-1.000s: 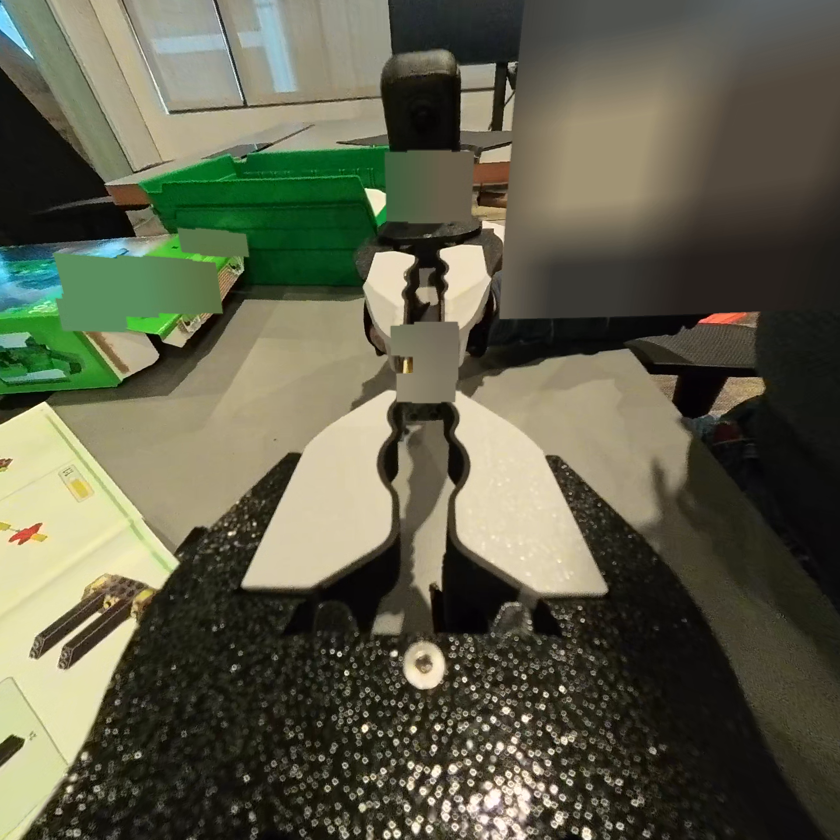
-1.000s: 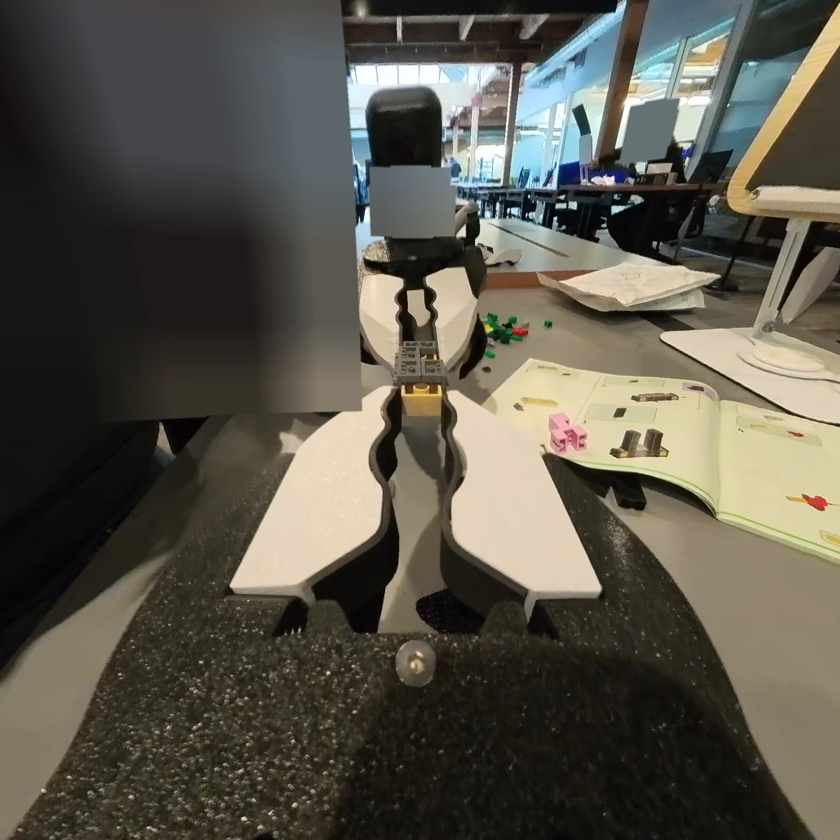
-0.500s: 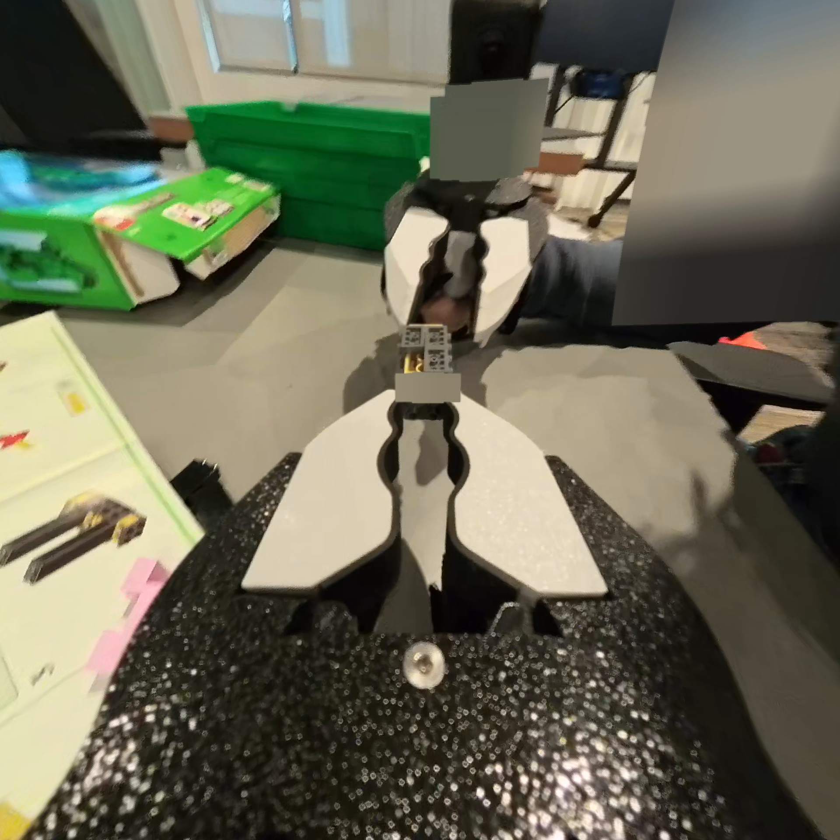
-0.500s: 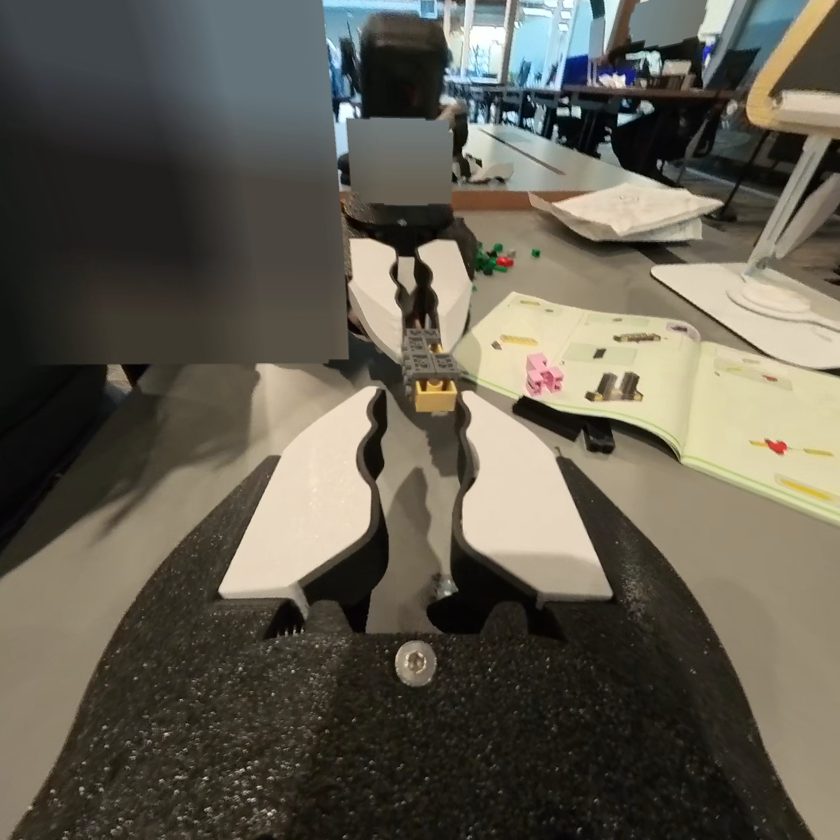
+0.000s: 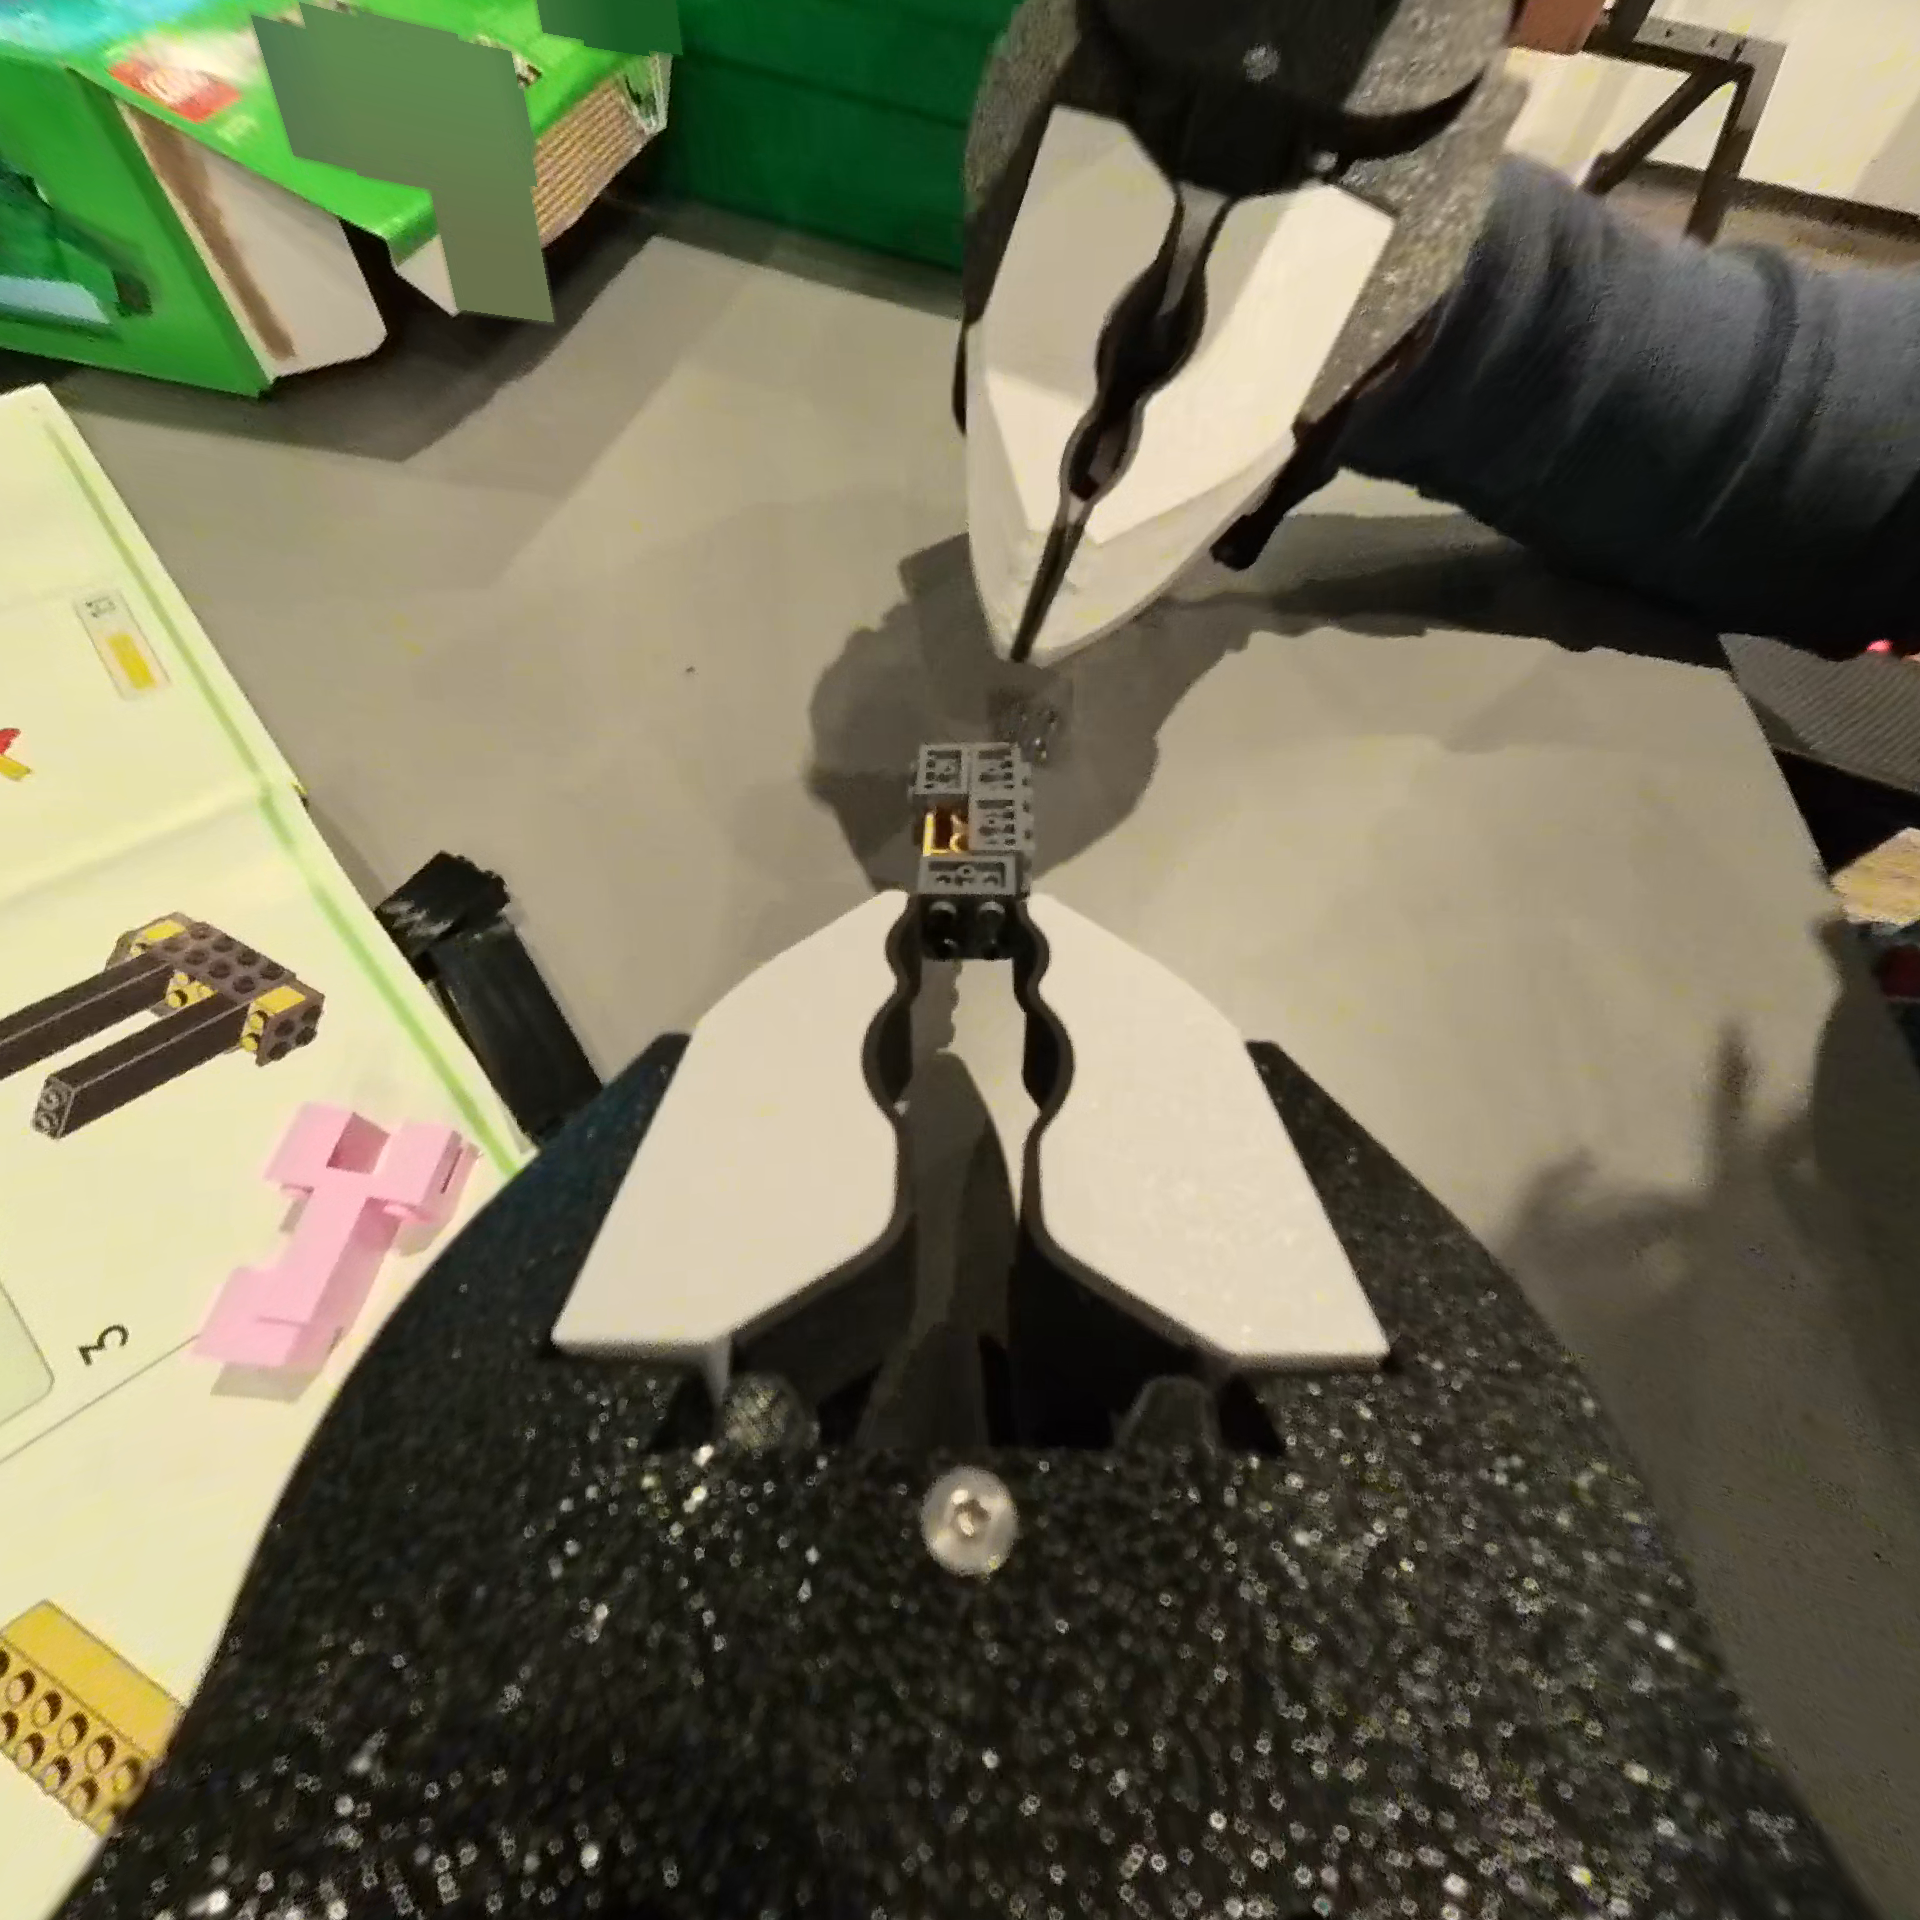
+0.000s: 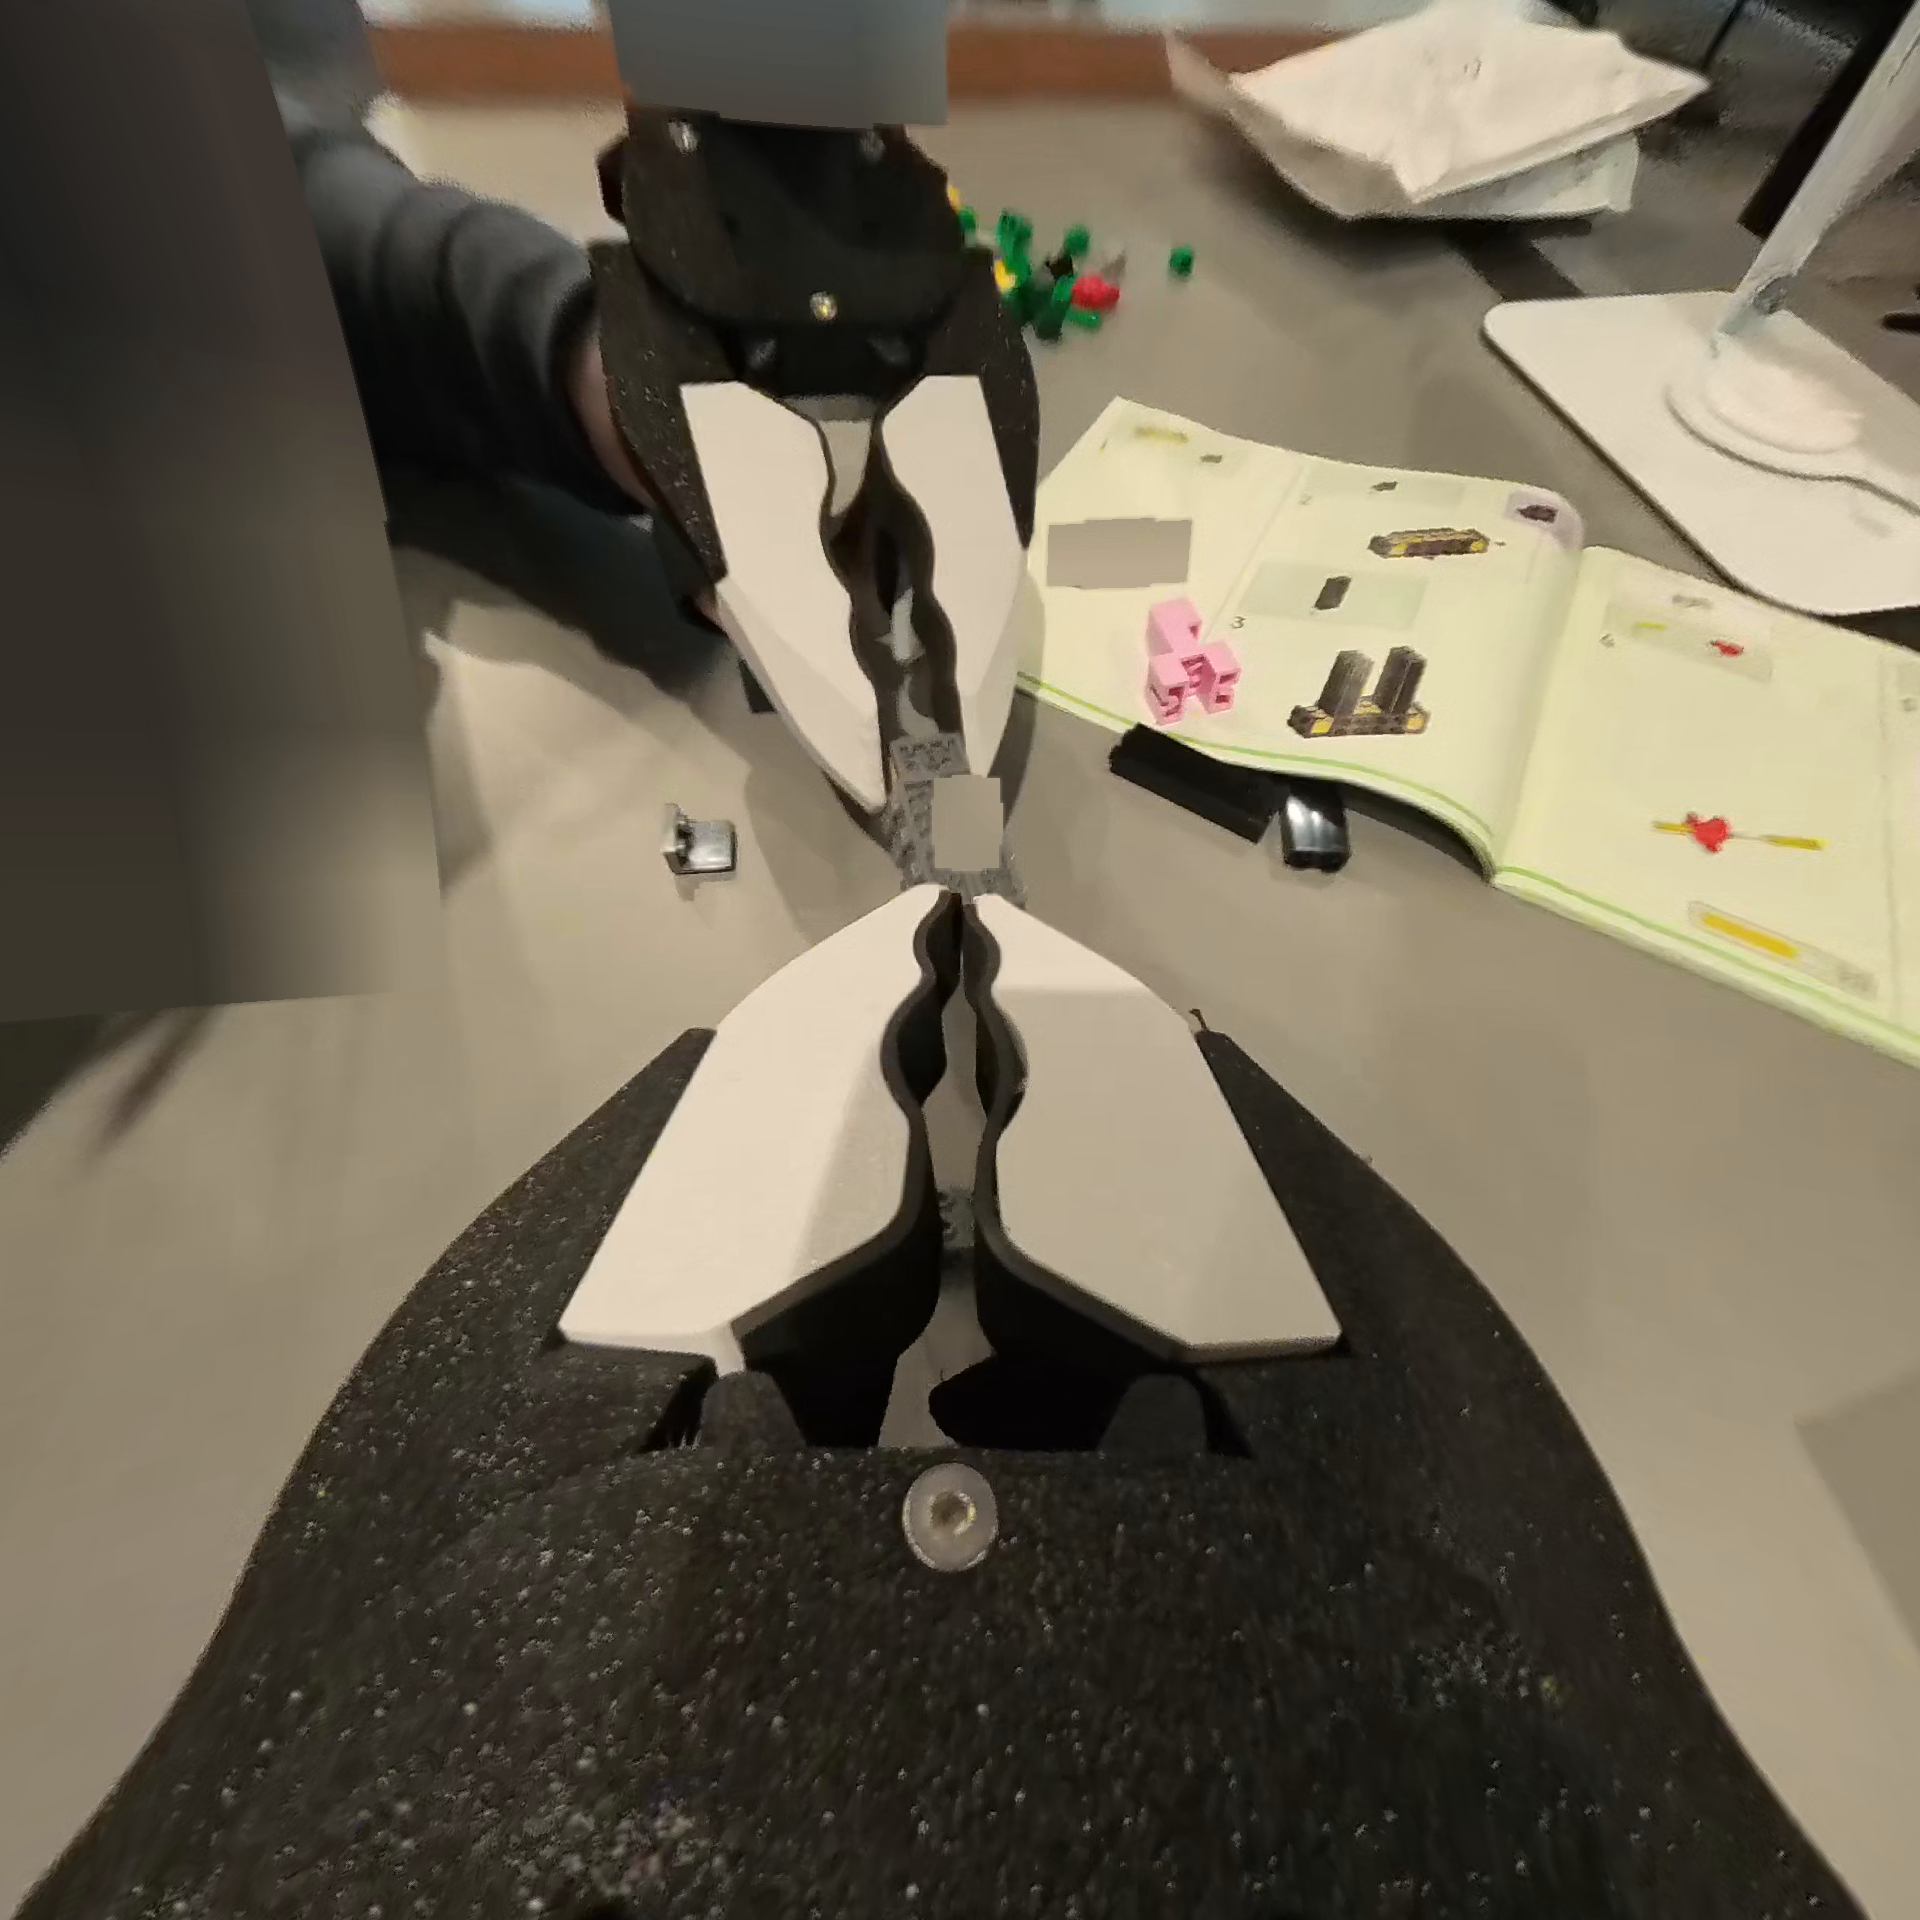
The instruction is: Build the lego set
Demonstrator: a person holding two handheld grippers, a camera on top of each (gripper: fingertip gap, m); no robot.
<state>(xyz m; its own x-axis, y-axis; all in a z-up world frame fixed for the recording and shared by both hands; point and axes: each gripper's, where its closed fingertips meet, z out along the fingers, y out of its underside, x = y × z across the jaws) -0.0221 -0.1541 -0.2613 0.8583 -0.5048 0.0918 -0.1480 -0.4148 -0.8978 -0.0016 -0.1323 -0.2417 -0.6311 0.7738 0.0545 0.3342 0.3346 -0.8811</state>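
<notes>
My left gripper is shut on a small grey and yellow lego assembly and holds it just above the grey table. In the right wrist view the left gripper points toward me with the assembly at its tips. My right gripper is shut with nothing visible between its fingers, its tips just short of the assembly. It shows in the left wrist view above and beyond the assembly, apart from it. A small loose grey piece lies on the table beside it.
An open instruction booklet lies on the table with a pink lego figure on it and black long pieces at its edge. Loose bricks, a white stand base and a green box stand farther off. There is about 5 cm between the tips of the two grippers.
My right gripper let go of the assembly, drew back and shut. My left gripper keeps the assembly. Both grippers have tilted down toward the table.
</notes>
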